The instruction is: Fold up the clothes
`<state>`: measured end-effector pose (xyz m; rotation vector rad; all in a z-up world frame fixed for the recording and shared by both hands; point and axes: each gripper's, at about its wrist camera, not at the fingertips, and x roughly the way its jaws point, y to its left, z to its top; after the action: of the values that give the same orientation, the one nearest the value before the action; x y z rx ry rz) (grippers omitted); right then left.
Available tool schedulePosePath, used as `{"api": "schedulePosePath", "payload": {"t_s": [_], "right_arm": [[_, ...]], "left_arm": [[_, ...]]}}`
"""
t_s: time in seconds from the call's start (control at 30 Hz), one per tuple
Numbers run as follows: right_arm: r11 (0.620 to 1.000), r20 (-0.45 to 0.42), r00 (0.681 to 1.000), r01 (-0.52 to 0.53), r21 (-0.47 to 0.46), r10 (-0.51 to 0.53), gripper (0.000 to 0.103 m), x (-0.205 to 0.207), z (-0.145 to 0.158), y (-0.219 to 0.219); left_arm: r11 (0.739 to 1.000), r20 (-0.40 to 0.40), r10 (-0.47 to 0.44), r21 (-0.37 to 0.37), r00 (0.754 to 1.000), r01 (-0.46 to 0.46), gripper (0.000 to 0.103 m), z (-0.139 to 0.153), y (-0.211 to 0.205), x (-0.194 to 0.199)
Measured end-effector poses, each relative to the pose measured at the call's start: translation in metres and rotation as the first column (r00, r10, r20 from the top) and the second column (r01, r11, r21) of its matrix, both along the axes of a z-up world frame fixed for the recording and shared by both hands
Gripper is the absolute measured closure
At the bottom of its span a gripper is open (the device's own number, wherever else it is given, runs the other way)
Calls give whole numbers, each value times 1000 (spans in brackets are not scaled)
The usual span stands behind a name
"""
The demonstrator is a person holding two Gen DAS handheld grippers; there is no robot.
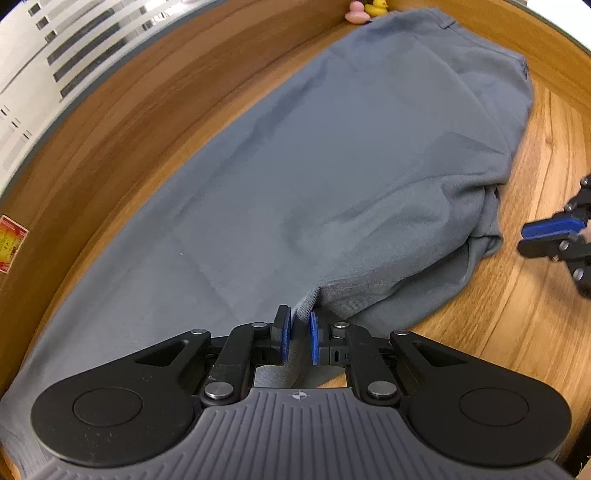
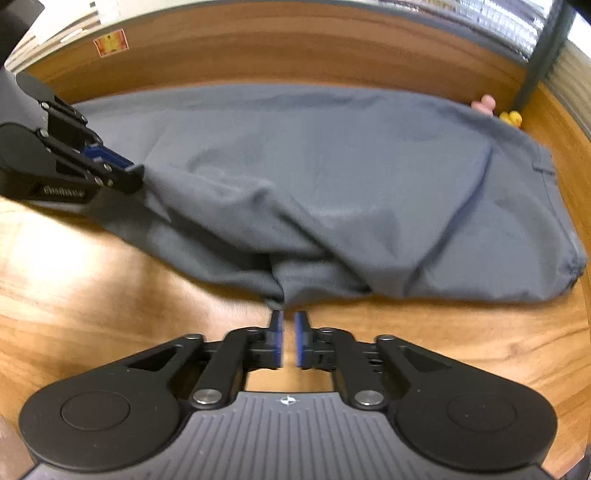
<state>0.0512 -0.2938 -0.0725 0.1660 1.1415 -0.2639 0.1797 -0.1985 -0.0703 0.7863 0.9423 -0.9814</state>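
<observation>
A grey garment (image 1: 332, 166) lies lengthwise on the wooden table (image 1: 517, 314), with its near edge bunched into folds. My left gripper (image 1: 300, 332) is shut on a pinch of that near edge, and cloth shows between its blue pads. From the right wrist view the left gripper (image 2: 110, 170) grips the garment (image 2: 332, 177) at its left end. My right gripper (image 2: 289, 332) hovers over bare wood just short of a folded cloth corner. Its jaws stand a narrow gap apart with nothing between them. The right gripper (image 1: 546, 236) also shows at the right edge of the left wrist view, off the cloth.
A pink toy duck (image 1: 356, 13) and a yellow toy duck (image 1: 376, 7) sit at the garment's far end. A raised wooden rim (image 2: 295, 55) with a red-yellow sticker (image 2: 110, 42) borders the table behind the garment. Bare table (image 2: 110, 295) lies in front of the cloth.
</observation>
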Motion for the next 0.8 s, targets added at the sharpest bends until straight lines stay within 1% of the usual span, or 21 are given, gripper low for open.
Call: {"api": "schedulePosePath", "payload": {"t_s": [0.07, 0.1, 0.17, 0.3, 0.33, 0.37, 0.4, 0.43, 0.53, 0.63, 0.7, 0.8], "right_arm": [[1000, 6, 1000, -6, -22, 6, 83, 9, -2, 2], [999, 7, 1000, -9, -33, 9, 79, 14, -3, 2], [999, -3, 1000, -16, -50, 16, 75, 22, -10, 3], [996, -36, 999, -24, -86, 21, 74, 34, -22, 5], [995, -38, 999, -18, -94, 15, 78, 37, -24, 5], [996, -33, 999, -3, -93, 0, 88, 36, -24, 3], [996, -26, 1000, 13, -84, -15, 95, 34, -24, 0], [996, -19, 1000, 23, -83, -24, 97, 32, -23, -1], [995, -1, 999, 44, -85, -44, 98, 22, -16, -2], [992, 28, 998, 58, -115, -55, 98, 2, -1, 2], [991, 47, 997, 70, -115, -65, 98, -11, 6, 5], [991, 37, 997, 65, -114, -61, 98, -21, 4, 10]], "left_arm": [[1000, -1, 1, -1, 1000, -1, 90, 1, 0, 1], [1000, -2, 2, -1, 1000, -2, 90, 1, -1, 3], [1000, -5, 8, -5, 1000, -8, 90, 2, 0, 4], [1000, -4, 18, -12, 1000, -18, 90, 3, 0, 6], [1000, -4, 19, -13, 1000, -19, 90, 2, -1, 7], [1000, -4, 19, -13, 1000, -19, 90, 2, -1, 7], [1000, -5, 20, -13, 1000, -20, 90, 2, -1, 7], [1000, -7, 21, -14, 1000, -21, 90, 2, -1, 7], [1000, -5, 25, -13, 1000, -25, 90, 1, 1, 9], [1000, -8, 23, -10, 1000, -23, 88, 0, 2, 10], [1000, -16, 16, -4, 1000, -16, 87, -2, 2, 10], [1000, -29, -8, 17, 1000, 8, 87, -6, 2, 5]]}}
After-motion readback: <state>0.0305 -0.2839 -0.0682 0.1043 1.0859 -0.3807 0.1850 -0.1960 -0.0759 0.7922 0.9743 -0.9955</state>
